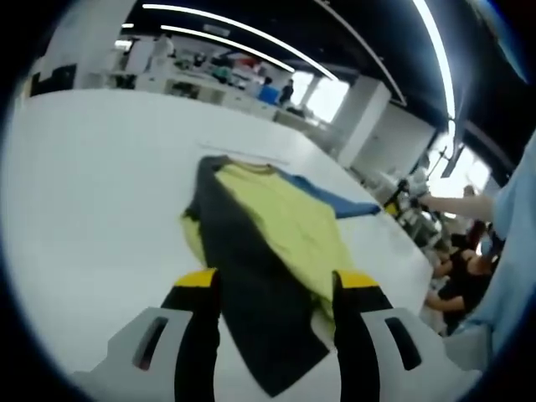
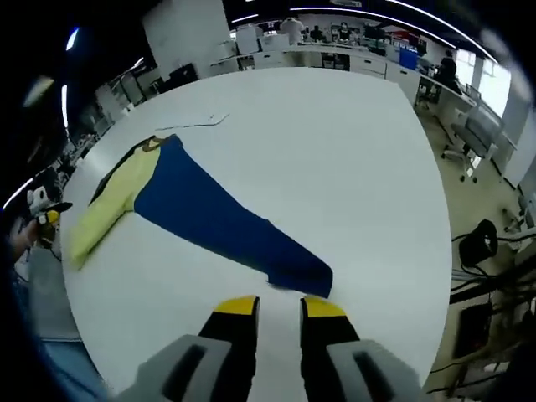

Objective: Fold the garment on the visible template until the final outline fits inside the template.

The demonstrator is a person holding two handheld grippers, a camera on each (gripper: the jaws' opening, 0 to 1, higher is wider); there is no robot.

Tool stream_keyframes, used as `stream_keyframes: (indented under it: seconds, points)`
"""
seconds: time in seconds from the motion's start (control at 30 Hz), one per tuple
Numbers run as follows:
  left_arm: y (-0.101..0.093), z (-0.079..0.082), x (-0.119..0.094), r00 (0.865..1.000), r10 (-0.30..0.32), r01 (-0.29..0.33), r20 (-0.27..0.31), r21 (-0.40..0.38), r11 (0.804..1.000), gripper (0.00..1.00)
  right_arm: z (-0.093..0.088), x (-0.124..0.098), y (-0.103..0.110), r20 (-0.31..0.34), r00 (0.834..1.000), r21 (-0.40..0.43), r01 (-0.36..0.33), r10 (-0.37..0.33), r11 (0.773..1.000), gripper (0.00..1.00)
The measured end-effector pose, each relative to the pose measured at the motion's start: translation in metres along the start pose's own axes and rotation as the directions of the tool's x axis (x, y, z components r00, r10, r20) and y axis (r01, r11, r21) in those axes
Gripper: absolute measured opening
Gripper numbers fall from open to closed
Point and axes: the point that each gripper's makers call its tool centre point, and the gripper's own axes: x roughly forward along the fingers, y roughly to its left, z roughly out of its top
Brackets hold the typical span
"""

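A long-sleeved garment lies flat on the white table point(image 1: 84, 209). It has a yellow-green body point(image 1: 285, 218), a dark grey sleeve point(image 1: 251, 285) and a blue sleeve point(image 2: 218, 222). My left gripper point(image 1: 276, 285) is open just above the table, and the grey sleeve runs between its yellow-tipped jaws. My right gripper point(image 2: 279, 308) is open with a narrow gap, just short of the blue sleeve's cuff, holding nothing. A thin template line point(image 2: 197, 126) is drawn on the table past the collar point(image 2: 152, 142). The right gripper point(image 1: 400, 201) also appears small beyond the blue sleeve point(image 1: 335, 201).
The table's edge point(image 2: 435, 251) curves along the right, with office chairs point(image 2: 477, 243) and floor beyond. People sit past the table's far side point(image 1: 456, 268). A light blue sleeve point(image 1: 511, 251) of the person fills the right. Desks point(image 2: 335, 54) stand in the background.
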Motion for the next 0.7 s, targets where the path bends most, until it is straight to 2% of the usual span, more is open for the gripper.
stream_keyframes:
  seconds: [0.03,0.1,0.23,0.3,0.5,0.7]
  points:
    - [0.0,0.0,-0.001,1.0,0.001,-0.001,0.0,-0.001,1.0,0.5,0.002,0.0,0.007,-0.001,1.0,0.001,0.002,-0.002,1.0,0.14]
    - [0.001,0.0,-0.002,1.0,0.006,-0.006,0.002,-0.003,1.0,0.5,0.005,0.003,0.007,0.015,1.0,-0.01,0.005,-0.005,1.0,0.14]
    - [0.004,0.001,-0.004,1.0,0.012,-0.012,0.008,-0.016,1.0,0.5,0.005,0.013,0.006,0.003,1.0,-0.027,0.008,-0.008,1.0,0.13]
    - [0.004,0.001,-0.004,1.0,0.016,-0.015,0.009,-0.018,1.0,0.5,0.004,0.016,0.013,-0.002,1.0,-0.04,0.011,-0.011,0.999,0.13]
    - [0.006,0.0,-0.005,1.0,0.02,-0.019,0.006,-0.023,1.0,0.5,0.004,0.027,0.009,-0.009,1.0,-0.034,0.013,-0.013,0.999,0.1]
    - [0.008,-0.001,-0.004,1.0,0.022,-0.022,0.01,-0.032,0.999,0.5,0.003,0.027,0.006,-0.01,1.0,-0.038,0.025,-0.026,0.999,0.06]
